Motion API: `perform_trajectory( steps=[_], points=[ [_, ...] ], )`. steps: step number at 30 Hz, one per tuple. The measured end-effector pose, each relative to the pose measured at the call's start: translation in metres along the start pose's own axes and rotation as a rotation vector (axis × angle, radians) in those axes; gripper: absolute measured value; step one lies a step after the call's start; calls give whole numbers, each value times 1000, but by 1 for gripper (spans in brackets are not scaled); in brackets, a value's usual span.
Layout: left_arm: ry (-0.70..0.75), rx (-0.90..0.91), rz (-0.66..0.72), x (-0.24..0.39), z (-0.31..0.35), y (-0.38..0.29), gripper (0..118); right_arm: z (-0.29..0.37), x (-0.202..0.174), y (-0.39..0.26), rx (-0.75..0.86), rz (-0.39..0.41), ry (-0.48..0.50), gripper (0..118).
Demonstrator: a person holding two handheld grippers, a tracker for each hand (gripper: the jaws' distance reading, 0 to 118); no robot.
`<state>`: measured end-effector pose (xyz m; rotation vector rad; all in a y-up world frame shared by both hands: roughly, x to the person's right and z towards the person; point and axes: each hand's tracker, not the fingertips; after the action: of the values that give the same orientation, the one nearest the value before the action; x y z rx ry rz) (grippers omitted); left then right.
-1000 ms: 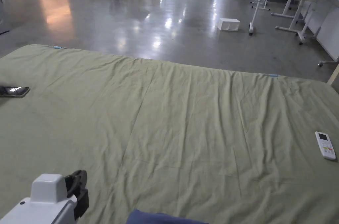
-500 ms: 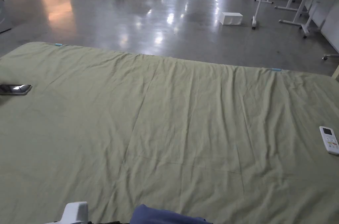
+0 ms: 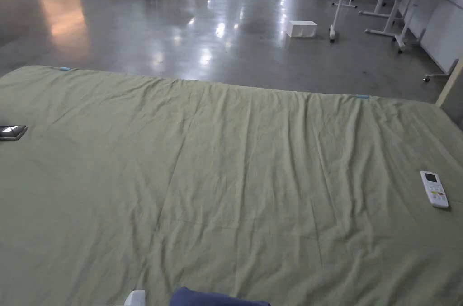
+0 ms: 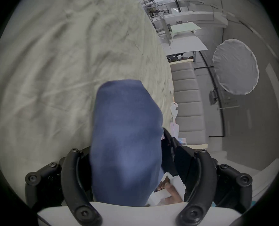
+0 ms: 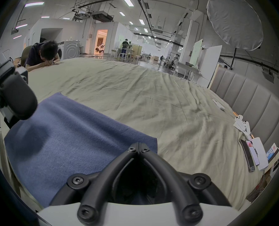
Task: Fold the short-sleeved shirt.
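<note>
Blue shirt (image 5: pixel 67 141) on green sheet (image 3: pixel 253 176), right claw (image 5: pixel 138 145) together — left claw (image 4: pixel 135 169) apart

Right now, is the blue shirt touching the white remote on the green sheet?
Apart. The head view shows the shirt at the near edge and the remote far right, bare sheet between them.
</note>
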<state>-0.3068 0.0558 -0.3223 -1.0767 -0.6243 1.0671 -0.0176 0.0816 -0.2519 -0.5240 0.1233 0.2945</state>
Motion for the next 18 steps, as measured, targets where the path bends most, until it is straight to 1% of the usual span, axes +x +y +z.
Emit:
perform_trajectory(
  steps=[1, 3, 4, 5, 6, 7, 9, 11, 13, 15, 18],
  points=[
    [-40, 2, 13, -1, -4, 1, 92, 0, 1, 0, -1, -7, 2, 0],
    [-47, 8, 25, -3, -11, 4, 90, 0, 2, 0, -8, -16, -1, 0],
    [-32, 8, 15, -2, -10, 6, 84, 0, 3, 0, -10, -24, 0, 0],
    [6, -1, -16, -4, -10, 9, 72, 0, 4, -1, -11, -27, 0, 0],
    [41, -3, -31, -4, -9, 10, 57, 0, 4, 0, -11, -28, 0, 0],
    [74, -7, -42, -2, -9, 9, 47, 0, 4, -1, -11, -28, 2, 0],
    [44, -11, -30, -2, -9, 8, 41, 0, 4, -1, -8, -25, 7, 0],
    [40, -2, -36, 3, -5, 9, 27, -1, 5, -2, -4, -23, 9, 0],
    [39, 4, -54, 10, -3, 8, 23, -1, 5, -2, -5, -28, 5, 0],
    [23, 2, -56, 20, 0, 5, 22, -2, 6, -2, -7, -30, 0, 0],
    [22, -13, -36, 32, 6, 5, 21, -2, 2, -1, 9, 20, 1, 0]
  ],
)
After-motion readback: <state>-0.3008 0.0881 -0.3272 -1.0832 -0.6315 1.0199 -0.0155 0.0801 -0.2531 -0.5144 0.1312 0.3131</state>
